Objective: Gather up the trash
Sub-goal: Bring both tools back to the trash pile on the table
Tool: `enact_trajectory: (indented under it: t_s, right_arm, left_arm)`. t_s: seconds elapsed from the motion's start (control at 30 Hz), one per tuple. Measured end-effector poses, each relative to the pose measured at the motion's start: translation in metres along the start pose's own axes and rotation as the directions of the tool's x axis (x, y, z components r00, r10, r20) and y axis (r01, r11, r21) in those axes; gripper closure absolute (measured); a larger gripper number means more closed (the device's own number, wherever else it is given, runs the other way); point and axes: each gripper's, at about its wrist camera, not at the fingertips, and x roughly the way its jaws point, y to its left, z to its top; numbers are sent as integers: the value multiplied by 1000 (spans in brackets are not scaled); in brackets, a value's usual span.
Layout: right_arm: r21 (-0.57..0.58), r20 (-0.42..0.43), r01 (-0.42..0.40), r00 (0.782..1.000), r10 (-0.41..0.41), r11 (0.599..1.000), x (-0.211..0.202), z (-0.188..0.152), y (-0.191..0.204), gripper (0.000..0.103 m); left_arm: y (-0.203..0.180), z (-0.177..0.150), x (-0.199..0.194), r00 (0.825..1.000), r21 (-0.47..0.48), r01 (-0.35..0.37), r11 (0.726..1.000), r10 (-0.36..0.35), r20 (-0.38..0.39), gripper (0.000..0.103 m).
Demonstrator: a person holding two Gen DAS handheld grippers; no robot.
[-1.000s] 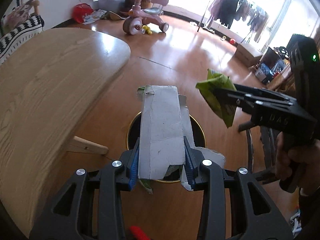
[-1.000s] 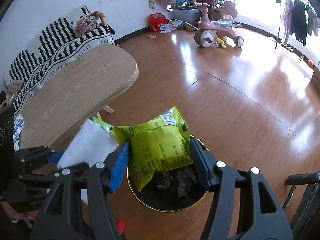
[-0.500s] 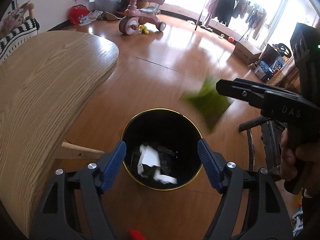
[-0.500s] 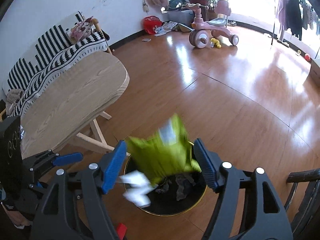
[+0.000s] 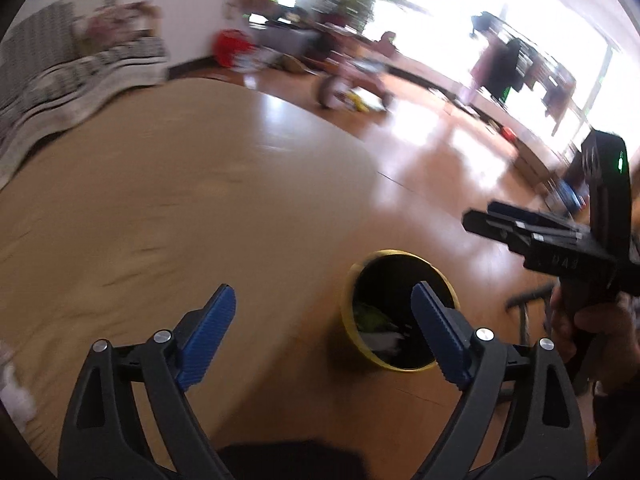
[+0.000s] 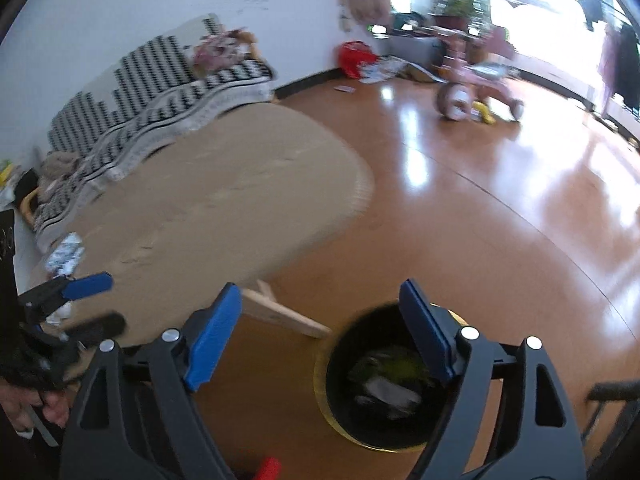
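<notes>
On the glossy wood floor, a black bin stands at five o'clock of the table. Left gripper and right gripper are opening wide, empty. Trash lies inside the bin, orientation unclear.

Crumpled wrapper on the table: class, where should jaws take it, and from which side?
Pinch the wrapper across its crumpled middle, coming down from above: it lies low on the wooden table, probably offering folds rather than a free edge. Blur hides finer detail.
</notes>
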Motion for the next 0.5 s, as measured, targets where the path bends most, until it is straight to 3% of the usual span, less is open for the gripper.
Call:
enact_trajectory:
  t_s: [0.13, 0.27, 0.5]
  right_arm:
    - [-71, 1, -98, 995, 98, 993, 14, 16, 74, 24]
    - [-164, -26, -211, 977, 210, 964, 31, 25, 168, 24]
    - [-282, -107, -380, 925, 365, 881, 51, 27, 317, 24]
  left_arm:
    - [79, -19, -63, 994, -146, -88, 985, 96, 45, 14]
    - [152, -50, -124, 975, -263, -193, 945, 214, 55, 14]
    - [259, -125, -222, 918, -453, -343, 823, 395, 22, 13]
